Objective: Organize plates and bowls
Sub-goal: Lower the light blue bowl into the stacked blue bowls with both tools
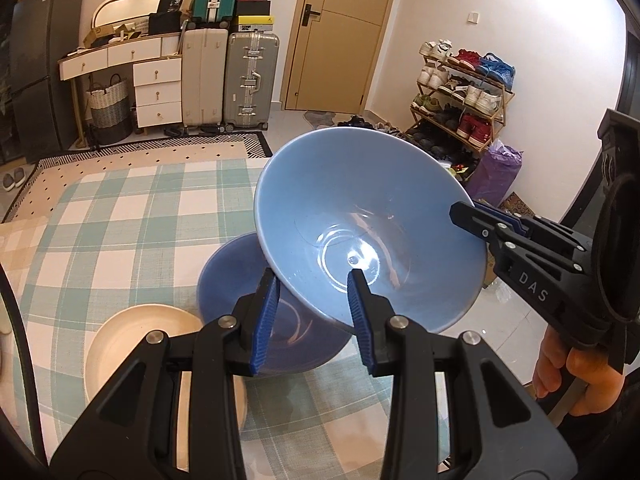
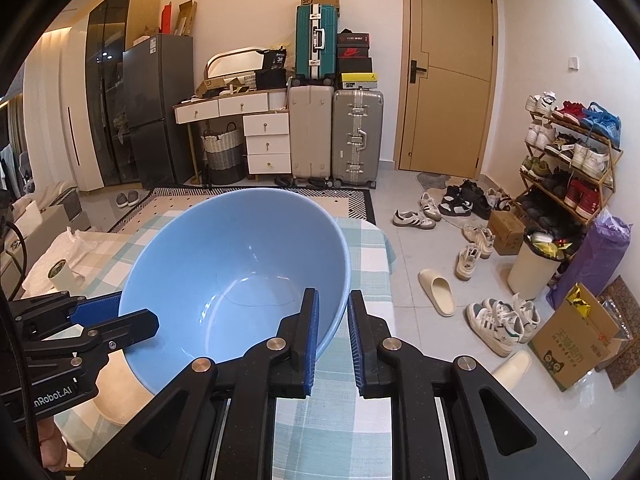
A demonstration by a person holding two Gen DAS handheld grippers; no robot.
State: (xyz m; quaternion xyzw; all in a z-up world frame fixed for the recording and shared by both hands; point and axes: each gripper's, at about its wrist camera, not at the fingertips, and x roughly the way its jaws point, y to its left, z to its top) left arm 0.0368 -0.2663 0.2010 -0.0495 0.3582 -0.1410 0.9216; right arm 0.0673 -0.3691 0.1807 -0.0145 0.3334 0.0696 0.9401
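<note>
A light blue bowl (image 1: 360,208) (image 2: 240,256) hangs tilted above the table, held at two sides of its rim. My left gripper (image 1: 314,304) (image 2: 120,318) is shut on the near-left wall, one finger inside and one outside. Over at the bowl's right rim, my right gripper (image 2: 334,320) (image 1: 460,214) is pinched shut. Under the lifted bowl, a darker blue bowl (image 1: 288,344) rests on the checked cloth. A cream plate (image 1: 132,336) (image 2: 108,404) lies beside it, partly hidden by my left gripper.
The table with its green-and-white checked cloth (image 1: 120,220) ends close on the right (image 2: 384,280). Beyond that edge, the tiled floor holds several shoes (image 2: 496,324), a cardboard box (image 2: 576,340), a bin (image 2: 532,272) and a shoe rack (image 2: 572,160). A white cup (image 2: 60,274) stands far left.
</note>
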